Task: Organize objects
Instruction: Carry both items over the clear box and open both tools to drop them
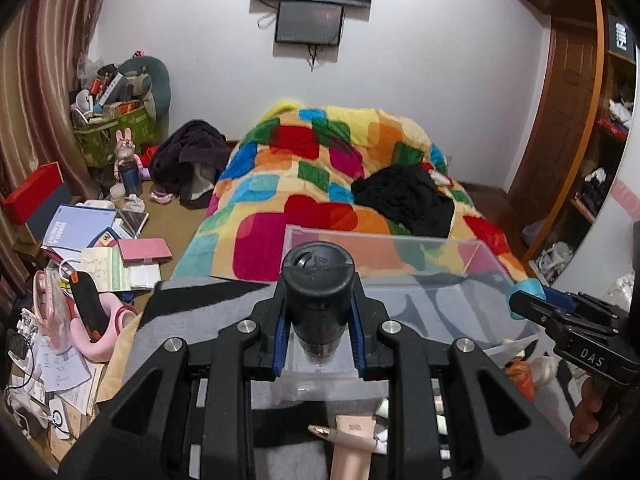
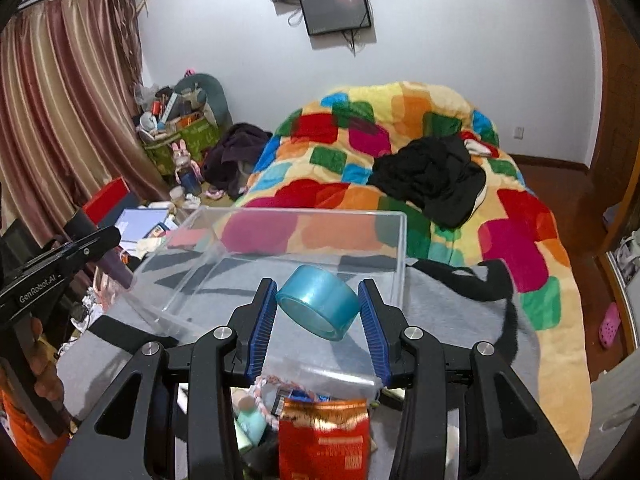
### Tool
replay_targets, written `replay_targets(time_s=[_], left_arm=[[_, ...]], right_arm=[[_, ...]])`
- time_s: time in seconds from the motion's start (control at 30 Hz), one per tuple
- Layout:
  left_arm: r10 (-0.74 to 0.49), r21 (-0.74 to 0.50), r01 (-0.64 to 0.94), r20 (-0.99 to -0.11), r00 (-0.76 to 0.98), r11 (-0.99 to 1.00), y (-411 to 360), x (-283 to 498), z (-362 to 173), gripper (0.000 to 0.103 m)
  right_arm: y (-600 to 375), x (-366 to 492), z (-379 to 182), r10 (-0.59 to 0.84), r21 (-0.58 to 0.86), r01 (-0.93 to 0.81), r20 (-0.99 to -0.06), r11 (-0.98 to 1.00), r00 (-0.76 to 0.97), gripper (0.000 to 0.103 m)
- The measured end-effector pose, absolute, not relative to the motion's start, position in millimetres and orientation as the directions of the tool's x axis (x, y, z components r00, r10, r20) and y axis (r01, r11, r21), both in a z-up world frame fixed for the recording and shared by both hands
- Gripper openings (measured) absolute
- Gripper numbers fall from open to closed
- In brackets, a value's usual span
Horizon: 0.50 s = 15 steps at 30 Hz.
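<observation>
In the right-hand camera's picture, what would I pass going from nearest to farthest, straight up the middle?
Red packet → blue tape roll held in the right gripper → clear plastic box → colourful patchwork blanket → wall screen.

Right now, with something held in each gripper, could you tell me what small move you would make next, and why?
Probably ease the right gripper forward and lower the blue tape roll into the clear plastic box. The roll is clamped just short of the box's near wall, and the left gripper is occupied with a black bottle.
</observation>
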<state>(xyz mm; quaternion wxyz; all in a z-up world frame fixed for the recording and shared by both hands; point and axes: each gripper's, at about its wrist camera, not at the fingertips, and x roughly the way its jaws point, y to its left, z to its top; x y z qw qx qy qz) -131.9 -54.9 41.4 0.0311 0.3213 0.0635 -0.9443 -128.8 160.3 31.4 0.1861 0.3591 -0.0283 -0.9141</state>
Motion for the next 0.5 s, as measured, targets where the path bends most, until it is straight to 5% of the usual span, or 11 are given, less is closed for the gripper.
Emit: replay_targets(time_s=[0.5], left_arm=[[0.032, -0.053, 0.008, -0.709, -0.705, -0.999, -30, -151, 4, 0.025]], right_arm=[[133, -139, 8, -0.331, 0.11, 0.377, -0.736, -0.92, -0.591, 0.039]])
